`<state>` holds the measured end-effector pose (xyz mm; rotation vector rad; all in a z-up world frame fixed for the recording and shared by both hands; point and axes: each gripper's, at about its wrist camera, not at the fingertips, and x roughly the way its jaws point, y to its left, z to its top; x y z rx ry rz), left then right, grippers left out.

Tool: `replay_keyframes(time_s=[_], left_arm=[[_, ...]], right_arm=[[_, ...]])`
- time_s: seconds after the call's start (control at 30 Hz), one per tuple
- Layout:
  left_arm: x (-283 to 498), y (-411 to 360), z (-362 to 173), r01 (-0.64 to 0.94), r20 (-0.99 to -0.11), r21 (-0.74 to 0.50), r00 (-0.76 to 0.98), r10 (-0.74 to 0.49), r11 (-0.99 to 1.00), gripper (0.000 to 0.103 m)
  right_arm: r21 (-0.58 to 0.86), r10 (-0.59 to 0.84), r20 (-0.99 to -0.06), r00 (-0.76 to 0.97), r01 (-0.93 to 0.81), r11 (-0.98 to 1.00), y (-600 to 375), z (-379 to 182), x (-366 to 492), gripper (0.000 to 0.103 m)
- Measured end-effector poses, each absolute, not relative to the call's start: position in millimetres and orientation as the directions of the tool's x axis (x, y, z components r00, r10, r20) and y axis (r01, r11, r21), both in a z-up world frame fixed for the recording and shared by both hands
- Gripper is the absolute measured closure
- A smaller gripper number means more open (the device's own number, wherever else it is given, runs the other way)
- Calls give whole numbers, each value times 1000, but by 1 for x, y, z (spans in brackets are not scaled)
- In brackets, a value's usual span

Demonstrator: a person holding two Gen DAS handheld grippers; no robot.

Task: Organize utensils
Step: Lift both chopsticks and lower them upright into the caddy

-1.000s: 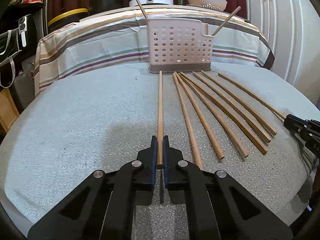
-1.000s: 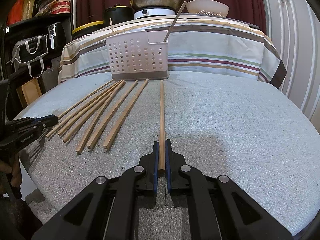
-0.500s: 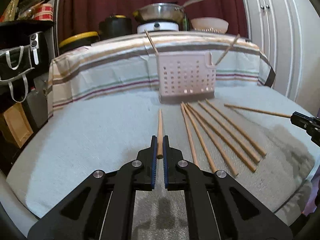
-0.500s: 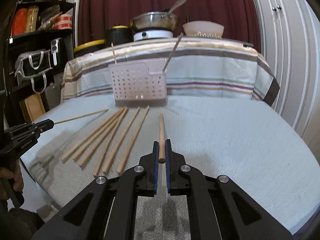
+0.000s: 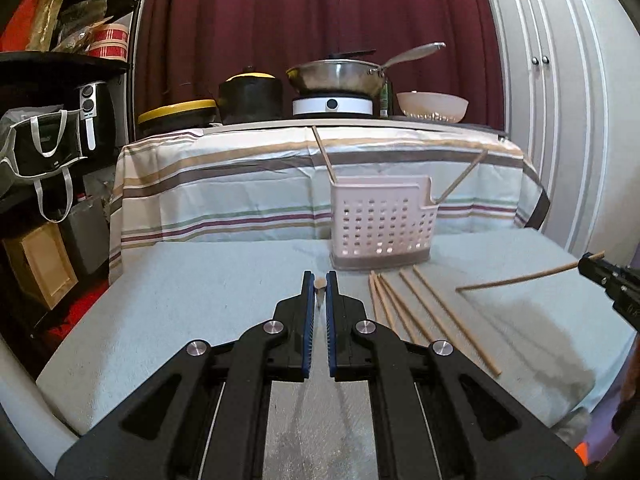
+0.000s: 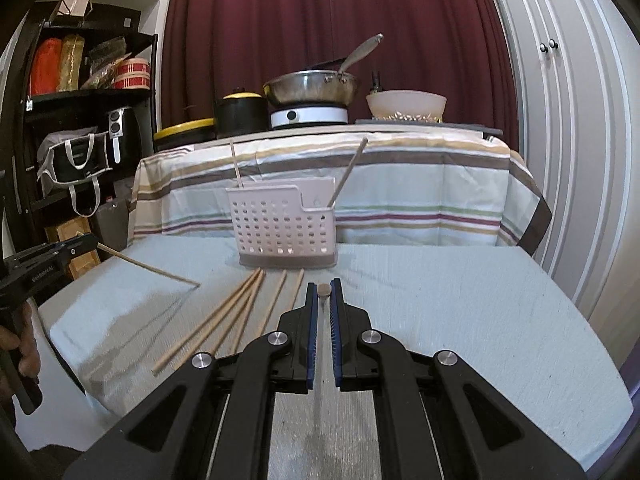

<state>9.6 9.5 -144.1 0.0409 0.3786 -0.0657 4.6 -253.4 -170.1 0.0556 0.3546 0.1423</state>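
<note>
My left gripper (image 5: 319, 284) is shut on a wooden chopstick (image 5: 319, 285); I see it end-on between the blue pads, lifted off the table. My right gripper (image 6: 324, 290) is shut on another chopstick (image 6: 324, 290), also seen end-on and lifted. In the left wrist view the right gripper (image 5: 588, 261) shows at the right edge with its chopstick (image 5: 516, 279) hanging down-left. In the right wrist view the left gripper (image 6: 94, 242) holds its chopstick (image 6: 152, 270) slanting down-right. Several chopsticks (image 5: 416, 308) lie on the table before a white perforated utensil basket (image 5: 382, 224), which holds two chopsticks.
The table (image 6: 460, 312) has a light blue-grey cover. Behind it a striped-cloth counter (image 5: 240, 184) carries a pan, pots and a bowl. A dark shelf with bags (image 5: 40, 148) stands left. White cabinet doors (image 5: 560, 120) stand right.
Both grippers rose from the table, each lifting its chopstick. The held sticks now point away from the cameras and hang clear of the cover. The row of loose chopsticks stayed put.
</note>
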Motion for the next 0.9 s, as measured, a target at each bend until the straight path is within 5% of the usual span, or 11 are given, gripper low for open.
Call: replay_keyframes(time_s=[0.9], left_arm=[[94,20,-91,113,-383,-11,917,-109,993,97]], right_arm=[[105,177,-302,937,-152,983,-255,-114,80,96]])
